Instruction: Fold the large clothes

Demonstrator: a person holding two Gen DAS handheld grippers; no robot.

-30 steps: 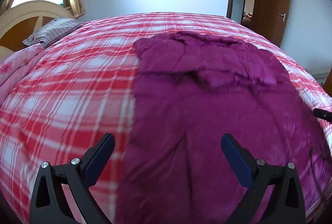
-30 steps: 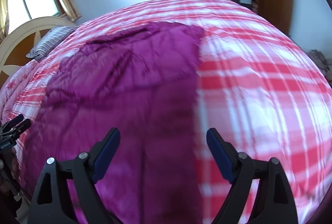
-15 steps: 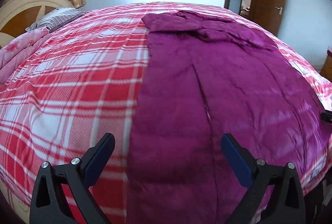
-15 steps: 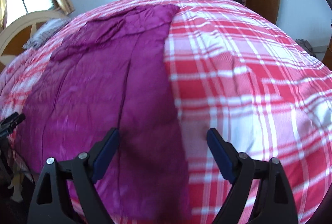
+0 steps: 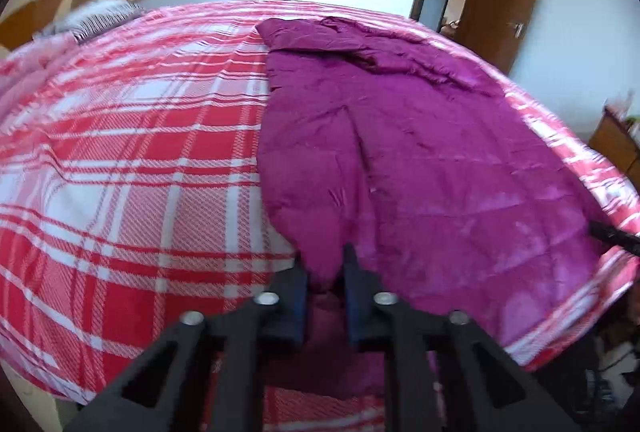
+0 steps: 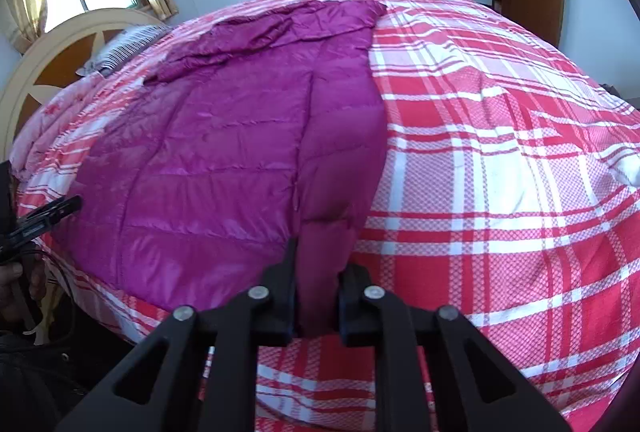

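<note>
Your left claw and right claw are each closing onto a near hem corner of the quilted magenta down coat, spread flat on the red-plaid bed, so you can fold it away from you.

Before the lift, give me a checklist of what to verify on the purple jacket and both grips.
1. Left gripper has fabric: ok. The jaws pinch the near hem corner of the purple jacket.
2. Right gripper has fabric: ok. The jaws, closing, pinch the jacket's other near corner.
3. Only the jacket is caught, not the plaid bedcover: cannot tell. The layers inside the jaws are hidden.
4. Jacket lies flat: not ok. The far end is bunched and creased.
5. Nothing rests on the jacket: ok.
6. Grips sit at matching corners of the near hem: ok.
</note>
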